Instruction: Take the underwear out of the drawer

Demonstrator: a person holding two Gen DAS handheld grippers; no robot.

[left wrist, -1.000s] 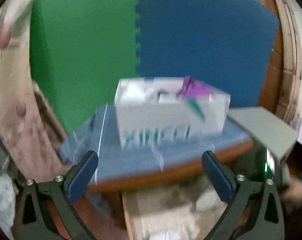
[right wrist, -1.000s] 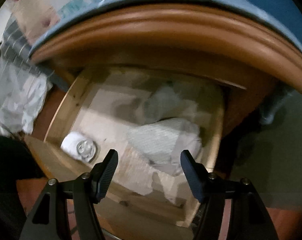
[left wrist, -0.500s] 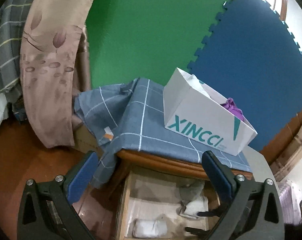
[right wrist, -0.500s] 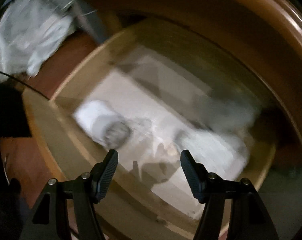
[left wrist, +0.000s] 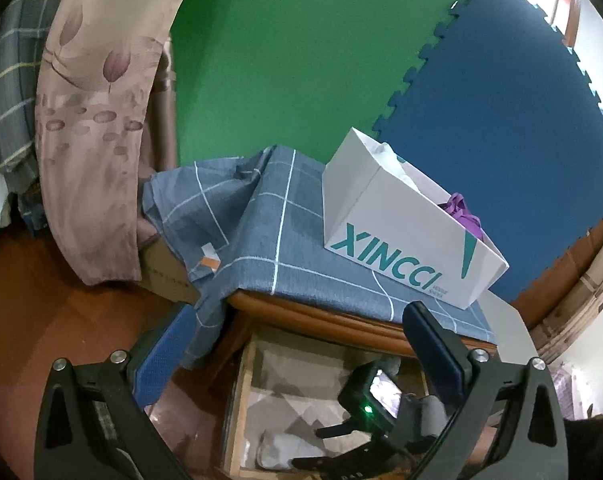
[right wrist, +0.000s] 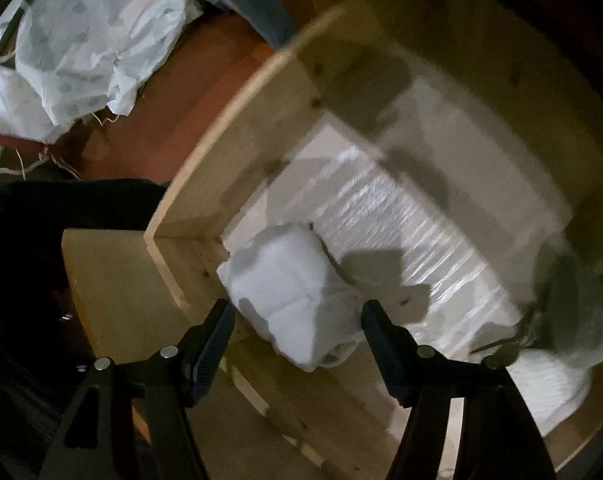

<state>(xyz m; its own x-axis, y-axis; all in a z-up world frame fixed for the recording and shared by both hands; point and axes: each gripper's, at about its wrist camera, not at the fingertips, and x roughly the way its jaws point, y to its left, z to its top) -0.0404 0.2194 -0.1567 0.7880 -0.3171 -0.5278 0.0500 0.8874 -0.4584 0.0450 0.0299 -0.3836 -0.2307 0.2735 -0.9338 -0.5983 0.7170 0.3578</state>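
Observation:
The wooden drawer (right wrist: 205,184) stands pulled open under the nightstand (left wrist: 325,316). A rolled white piece of underwear (right wrist: 297,296) lies in its near left corner. My right gripper (right wrist: 297,320) is open, low inside the drawer, with its jaws on either side of the roll and not closed on it. More pale folded cloth (right wrist: 573,304) lies at the drawer's right side. My left gripper (left wrist: 293,340) is open and empty, held above and in front of the drawer (left wrist: 237,392). The right gripper (left wrist: 365,436) also shows in the left wrist view, reaching down into the drawer.
A white XINCCI box (left wrist: 397,240) with a purple item (left wrist: 461,212) stands on the blue checked cloth (left wrist: 261,232) over the nightstand. Green and blue foam mats (left wrist: 301,60) cover the wall. A floral curtain (left wrist: 89,120) hangs left. A white plastic bag (right wrist: 81,44) lies on the floor.
My right gripper has dropped lower into the drawer and shifted left, so the white roll now sits between its jaws. My left gripper has stayed nearly still since half a second ago.

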